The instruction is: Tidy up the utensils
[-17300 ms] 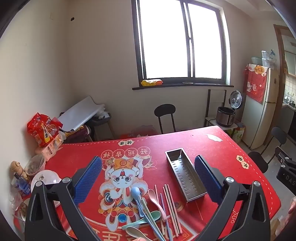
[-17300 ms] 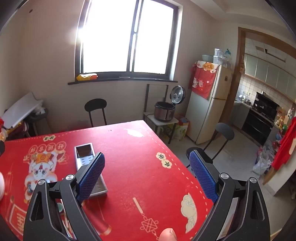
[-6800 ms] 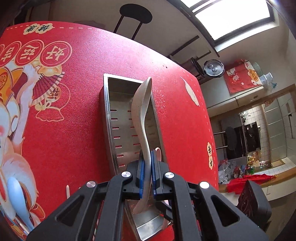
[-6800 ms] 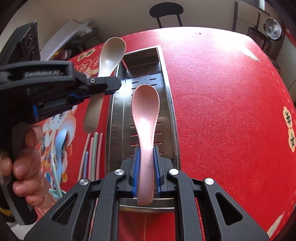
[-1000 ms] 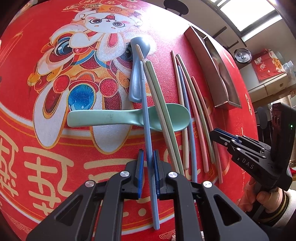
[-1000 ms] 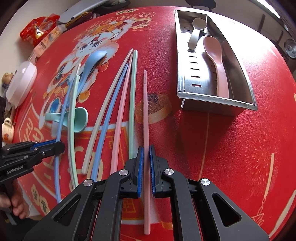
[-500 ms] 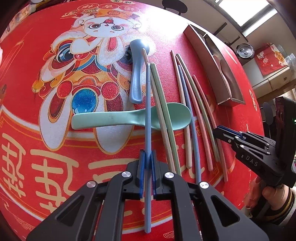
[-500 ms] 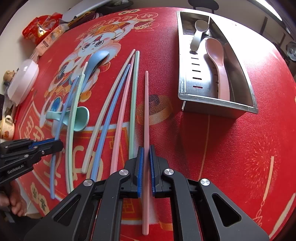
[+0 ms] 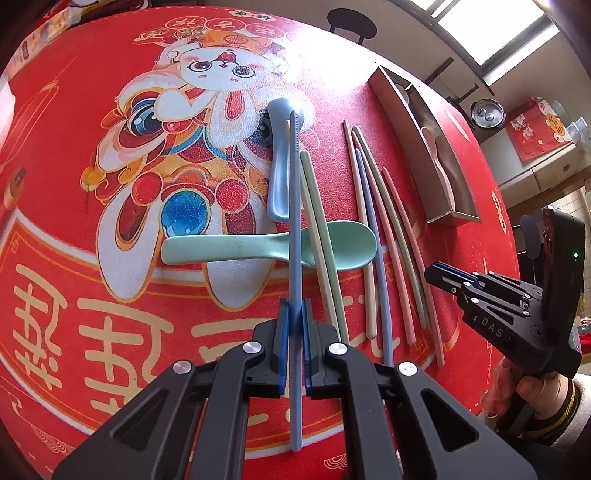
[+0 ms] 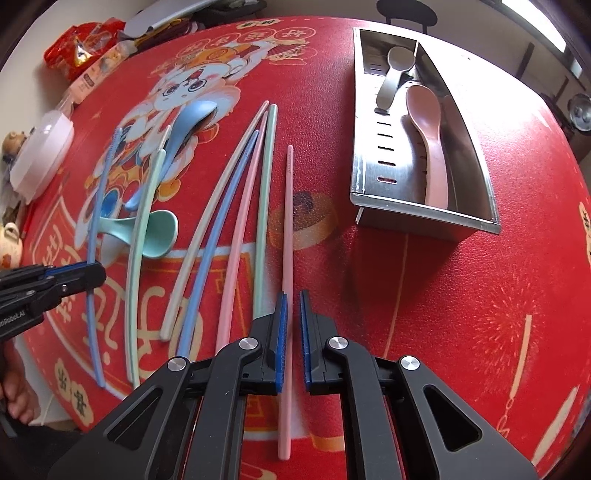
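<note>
My left gripper [image 9: 294, 317] is shut on a blue chopstick [image 9: 294, 221] and holds it a little above the red table mat, over the mint spoon [image 9: 266, 248] and the blue spoon [image 9: 279, 166]. My right gripper [image 10: 291, 314] is shut on a pink chopstick [image 10: 287, 221], held just above the mat. Several more chopsticks [image 10: 236, 206] lie side by side between the two grippers. The steel tray [image 10: 476, 218] stands to the right, with a grey spoon [image 10: 393, 72] and a pink spoon [image 10: 430, 140] in it. The left gripper also shows in the right wrist view [image 10: 88, 275].
A white lidded dish [image 10: 40, 155] and snack packets [image 10: 85, 48] sit at the mat's far left edge. A black chair [image 9: 351, 26] stands beyond the table. The right gripper's hand shows in the left wrist view [image 9: 517, 384].
Both grippers have risen slightly with their chopsticks. The blue chopstick has swung straighter and lifted off the mat; the pink one has lifted clear of the other chopsticks.
</note>
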A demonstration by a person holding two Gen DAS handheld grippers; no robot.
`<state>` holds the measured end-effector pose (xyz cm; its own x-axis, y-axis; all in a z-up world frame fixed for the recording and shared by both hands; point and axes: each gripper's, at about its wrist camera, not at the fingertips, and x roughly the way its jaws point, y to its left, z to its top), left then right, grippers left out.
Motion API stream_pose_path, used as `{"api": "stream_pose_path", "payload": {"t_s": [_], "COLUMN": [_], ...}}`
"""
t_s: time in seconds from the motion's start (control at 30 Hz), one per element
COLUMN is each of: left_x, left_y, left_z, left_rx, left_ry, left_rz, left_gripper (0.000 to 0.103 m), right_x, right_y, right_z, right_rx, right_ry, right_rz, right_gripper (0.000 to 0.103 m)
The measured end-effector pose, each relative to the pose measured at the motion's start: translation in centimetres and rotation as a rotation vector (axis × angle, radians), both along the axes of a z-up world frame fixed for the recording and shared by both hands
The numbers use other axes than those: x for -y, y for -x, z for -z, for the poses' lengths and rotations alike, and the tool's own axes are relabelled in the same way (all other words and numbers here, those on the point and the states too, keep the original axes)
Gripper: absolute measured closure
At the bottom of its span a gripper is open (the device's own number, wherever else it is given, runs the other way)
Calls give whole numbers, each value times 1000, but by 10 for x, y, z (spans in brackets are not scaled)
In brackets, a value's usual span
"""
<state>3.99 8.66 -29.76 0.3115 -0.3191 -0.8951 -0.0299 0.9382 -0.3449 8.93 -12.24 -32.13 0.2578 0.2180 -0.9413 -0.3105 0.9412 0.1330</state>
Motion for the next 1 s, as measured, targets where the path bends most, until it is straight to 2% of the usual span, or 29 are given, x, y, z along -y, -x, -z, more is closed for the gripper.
{"api": "stream_pose_path", "payload": {"t_s": [0.37,0.57,0.73,0.87,1.0], "left_x": [-4,-5,-5,-6,-8], "left_y": [1,2,2,4,6], "left_z": [4,5,6,8,10], "left_rx": [-12,-17,-18,-21,-23], "left_ry": [5,9,8,9,13], "left_rz": [-10,-14,-14,-20,-28], "left_gripper": [97,97,97,97,97], "right_x": [-12,-16,-22,-19,-21], "right_y": [-5,-11,-11,-13,-15], "right_z": [6,7,8,9,8], "right_rx": [-23,-56,-49,-72,-93], "right_ry": [43,48,71,48,73], "right_rz": [-30,1,-1,25,-1], "right_gripper": [95,94,93,93,93]}}
